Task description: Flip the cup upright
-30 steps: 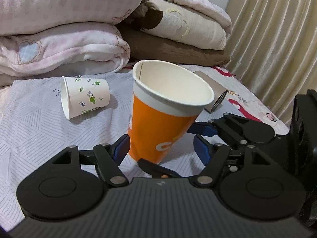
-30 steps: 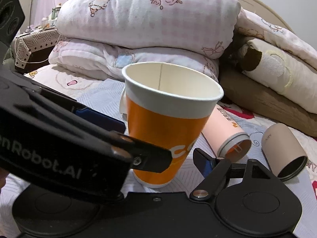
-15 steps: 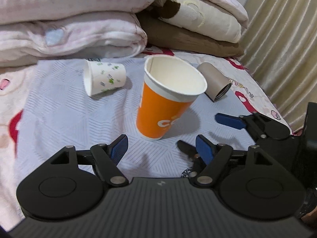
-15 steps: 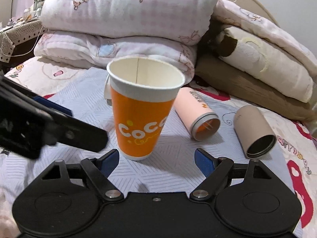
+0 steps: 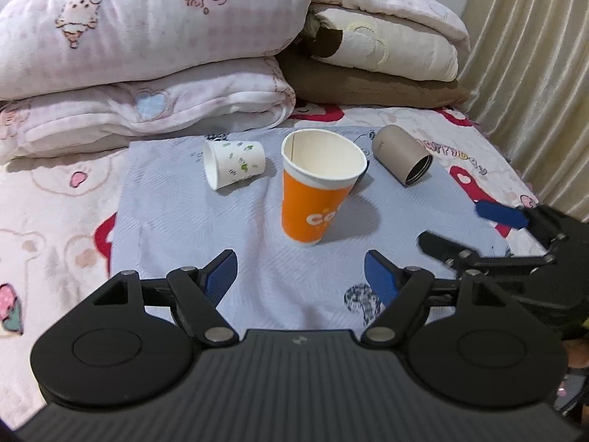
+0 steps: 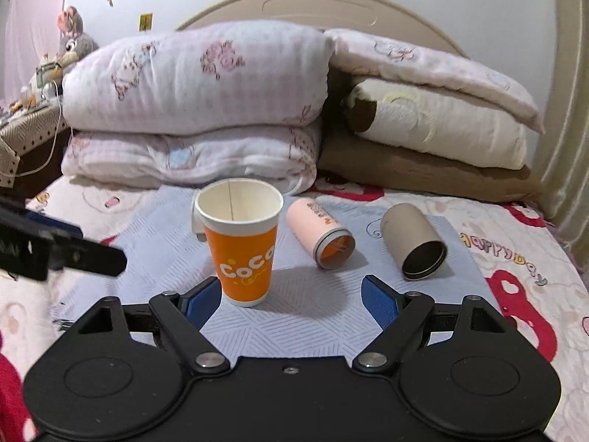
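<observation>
Orange cup (image 6: 243, 254) upright on bed (image 6: 515, 280), mouth up, white rim, "CoCo" lettering.
Left gripper (image 5: 300, 272) and right gripper (image 6: 291, 298) both spread apart, gripping nothing.

- The left wrist view looks forward over its own spread jaws, low above the bed (image 5: 55, 199), facing the stacked quilts (image 5: 147, 73) at the head, with a curtain (image 5: 533, 73) at its right edge.
- The right wrist view faces the same way from slightly further right (the headboard (image 6: 316, 3) shows above the quilts).
- Both share the orange cup (image 5: 316, 199) (image 6: 243, 246), the brown tube (image 5: 401, 154) (image 6: 412, 243), and the grey cloth (image 5: 191, 228) (image 6: 162, 235).
- Each view catches the other gripper at its edge.
</observation>
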{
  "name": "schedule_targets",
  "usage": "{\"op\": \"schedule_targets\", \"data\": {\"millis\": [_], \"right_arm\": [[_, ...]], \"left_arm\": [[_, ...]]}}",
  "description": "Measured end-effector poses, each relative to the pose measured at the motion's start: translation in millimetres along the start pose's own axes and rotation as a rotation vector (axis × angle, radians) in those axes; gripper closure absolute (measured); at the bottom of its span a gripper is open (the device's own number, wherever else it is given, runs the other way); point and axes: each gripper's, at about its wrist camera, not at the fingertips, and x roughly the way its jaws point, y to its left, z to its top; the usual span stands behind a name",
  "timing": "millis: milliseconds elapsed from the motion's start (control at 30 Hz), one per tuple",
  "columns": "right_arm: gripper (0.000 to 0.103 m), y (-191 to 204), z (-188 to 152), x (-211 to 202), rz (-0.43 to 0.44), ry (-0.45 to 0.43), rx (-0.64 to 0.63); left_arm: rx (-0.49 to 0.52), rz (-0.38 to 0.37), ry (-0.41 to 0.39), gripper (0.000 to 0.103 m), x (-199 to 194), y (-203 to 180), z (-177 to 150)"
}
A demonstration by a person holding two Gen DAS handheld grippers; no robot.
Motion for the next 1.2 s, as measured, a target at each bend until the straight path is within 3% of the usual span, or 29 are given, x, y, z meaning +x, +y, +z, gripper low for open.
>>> {"op": "schedule_targets", "data": {"millis": [600, 767, 1200], "right_arm": [[0.016, 17, 0, -81, -0.021, -0.006, 0.036], [0.003, 24, -3, -86, -0.029, -0.01, 0.025], [0.002, 29, -7, -86, -0.116, 0.029, 0.067]], "left_arm": [[-0.05, 0.213, -0.036, 0.015, -69, 2, -33], [-0.056, 0.228, -0.024, 0.003, -75, 3, -40], [-0.086, 0.259, 0.034, 0.002, -69, 11, -47]]}}
